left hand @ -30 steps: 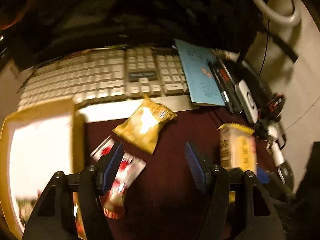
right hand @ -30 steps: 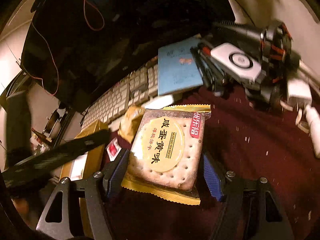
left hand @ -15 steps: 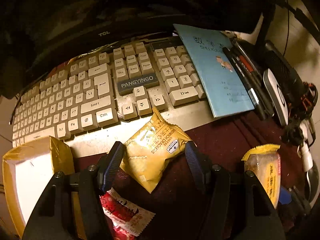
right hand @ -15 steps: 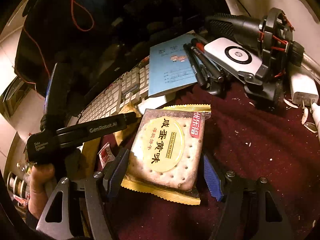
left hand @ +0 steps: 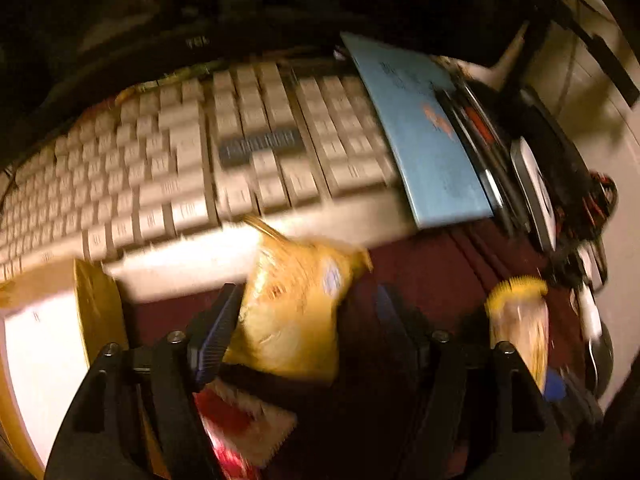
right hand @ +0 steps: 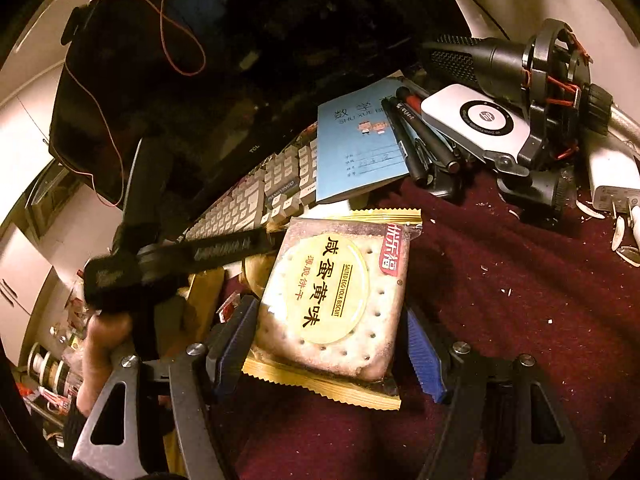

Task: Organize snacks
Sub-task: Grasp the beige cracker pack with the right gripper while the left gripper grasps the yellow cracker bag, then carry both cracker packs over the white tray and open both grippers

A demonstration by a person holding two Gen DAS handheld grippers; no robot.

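My left gripper (left hand: 306, 320) is open around a yellow cheese cracker packet (left hand: 296, 304) that lies on the dark red cloth (left hand: 440, 264); its jaws stand on either side, with a gap on the right side. A red snack packet (left hand: 240, 428) lies below it. My right gripper (right hand: 328, 344) has its jaws against both sides of a salted egg yolk biscuit packet (right hand: 340, 296), which also shows blurred in the left wrist view (left hand: 520, 328). A cardboard box (left hand: 48, 340) sits at the left.
A white keyboard (left hand: 200, 168) lies beyond the snacks, with a blue notebook (left hand: 424, 140) and pens (right hand: 416, 148) on its right end. A microphone on a stand (right hand: 520, 80), a white HP device (right hand: 480, 120) and a charger (right hand: 612, 176) crowd the right side. A dark monitor (right hand: 240, 60) stands behind.
My left gripper has moved forward so the yellow cracker packet sits deeper between its jaws. The right gripper stays on the biscuit packet. The left gripper's handle swung lower in the right view.
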